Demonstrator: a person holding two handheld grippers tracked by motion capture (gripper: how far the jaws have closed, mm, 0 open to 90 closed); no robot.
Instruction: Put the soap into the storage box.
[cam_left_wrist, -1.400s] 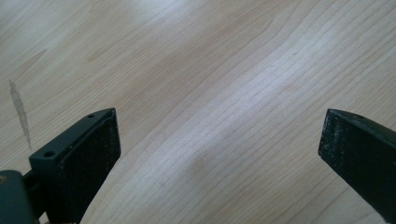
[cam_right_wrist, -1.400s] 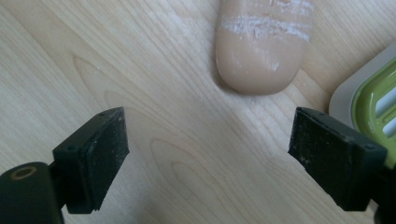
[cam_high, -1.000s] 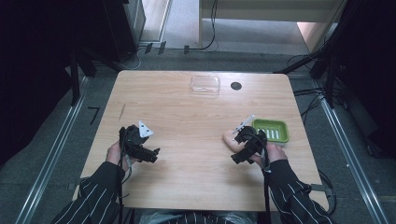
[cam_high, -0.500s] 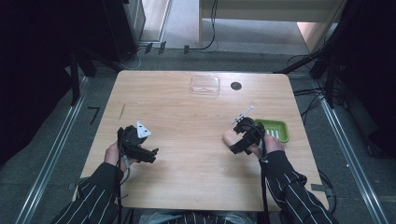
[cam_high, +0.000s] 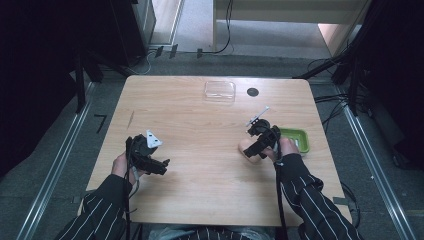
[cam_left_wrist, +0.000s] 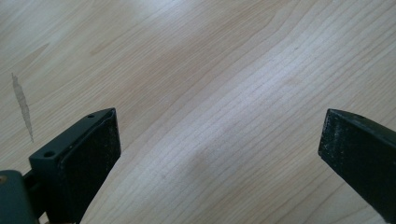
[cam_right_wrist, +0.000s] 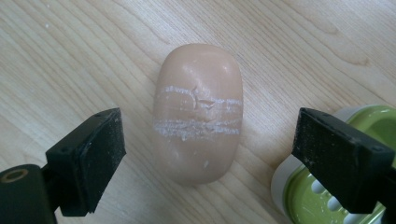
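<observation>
Right tool (cam_right_wrist: 208, 154) is hovering spread over the peach oval soap bar (cam_right_wrist: 198, 112) lying beside the green soap dish (cam_right_wrist: 327, 196) on the wooden desk (cam_right_wrist: 70, 56), left tool (cam_left_wrist: 219, 158) spread too.

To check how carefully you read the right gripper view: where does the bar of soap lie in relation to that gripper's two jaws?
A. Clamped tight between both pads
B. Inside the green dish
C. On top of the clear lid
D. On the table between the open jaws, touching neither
D: the soap lies flat on the table with bare wood between it and each pad of the right gripper; the green dish sits beside it.
</observation>
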